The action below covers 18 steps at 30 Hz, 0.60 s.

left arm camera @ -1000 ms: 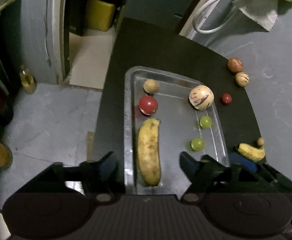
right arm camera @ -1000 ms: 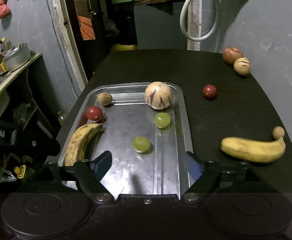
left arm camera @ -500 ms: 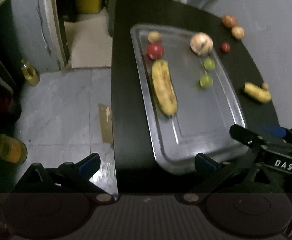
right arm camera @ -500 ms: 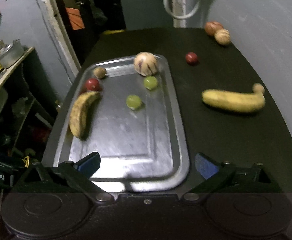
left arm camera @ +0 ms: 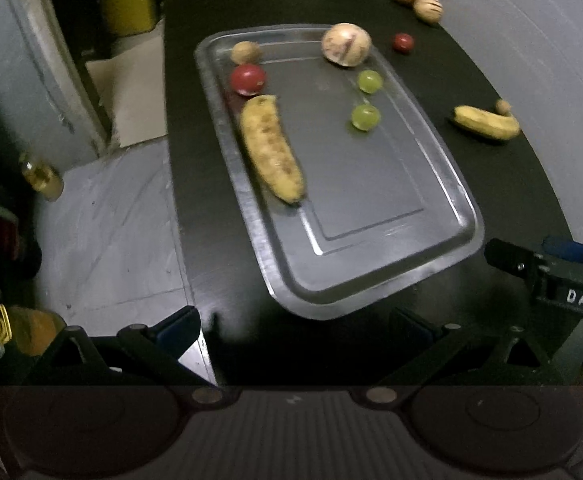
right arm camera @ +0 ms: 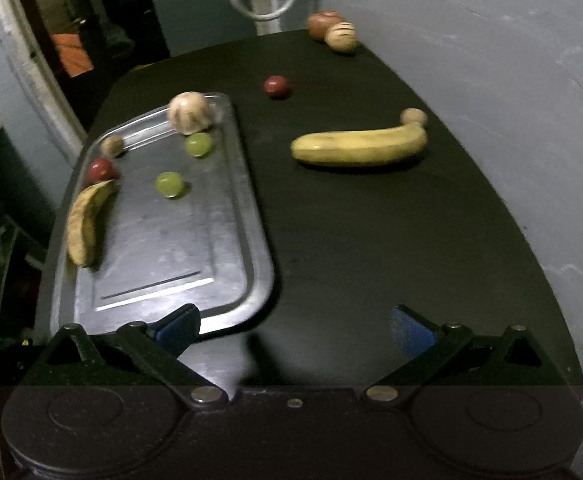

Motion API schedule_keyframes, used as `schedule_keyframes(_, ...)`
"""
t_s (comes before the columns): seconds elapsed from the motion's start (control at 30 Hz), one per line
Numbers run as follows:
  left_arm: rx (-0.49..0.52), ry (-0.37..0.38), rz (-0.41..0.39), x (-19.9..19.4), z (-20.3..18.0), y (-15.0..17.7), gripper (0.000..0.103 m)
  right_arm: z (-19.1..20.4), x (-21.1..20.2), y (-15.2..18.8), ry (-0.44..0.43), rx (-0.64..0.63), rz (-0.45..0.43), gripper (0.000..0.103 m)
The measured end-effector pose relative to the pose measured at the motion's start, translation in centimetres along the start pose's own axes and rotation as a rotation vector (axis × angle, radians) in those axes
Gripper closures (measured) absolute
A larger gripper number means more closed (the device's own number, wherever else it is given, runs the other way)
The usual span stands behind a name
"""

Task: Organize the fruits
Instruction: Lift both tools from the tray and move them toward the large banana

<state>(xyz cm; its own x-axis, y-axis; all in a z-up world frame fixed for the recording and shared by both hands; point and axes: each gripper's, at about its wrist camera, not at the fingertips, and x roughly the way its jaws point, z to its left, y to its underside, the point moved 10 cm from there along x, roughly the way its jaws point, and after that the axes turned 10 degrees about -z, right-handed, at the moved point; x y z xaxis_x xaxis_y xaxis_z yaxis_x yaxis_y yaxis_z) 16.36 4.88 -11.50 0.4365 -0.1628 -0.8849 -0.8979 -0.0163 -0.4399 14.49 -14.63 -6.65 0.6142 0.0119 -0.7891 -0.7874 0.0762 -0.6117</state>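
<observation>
- Sitting in the metal tray (left arm camera: 443,200) already are six fruits: a spotted banana (left arm camera: 271,152) along its left side, a red fruit (left arm camera: 247,79) and a small brown one (left arm camera: 245,52) beyond it, a pale streaked round fruit (left arm camera: 346,45) at the far right corner, and two green fruits (left arm camera: 365,117) near the right rim.
- Waiting outside the tray, ahead of your right tongs (right arm camera: 293,326), are a yellow banana (right arm camera: 359,147) with a small brown fruit (right arm camera: 413,117) touching its far end, a small red fruit (right arm camera: 276,86) beyond, and two round fruits (right arm camera: 333,30) at the far edge of the black table (right arm camera: 371,260).
- Judging by this, you are roughly halfway: five pieces are still lying loose.
- Both your left tongs (left arm camera: 291,326) and right tongs are standing wide open, gripping nothing, with the tray's near end just ahead of them.
</observation>
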Motion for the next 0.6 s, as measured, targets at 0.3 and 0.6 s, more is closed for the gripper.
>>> schedule_keyframes(0.3,0.100,0.013,0.019,0.3,-2.4,-0.3,0.001,-3.1,-0.3,0.4,0.057,0.078,-0.014,0.001)
schedule_keyframes(0.6,0.194,0.036,0.049,0.8,-5.3,-0.3,0.001,-5.2,-0.6,0.0,0.078,0.138,-0.062,0.001)
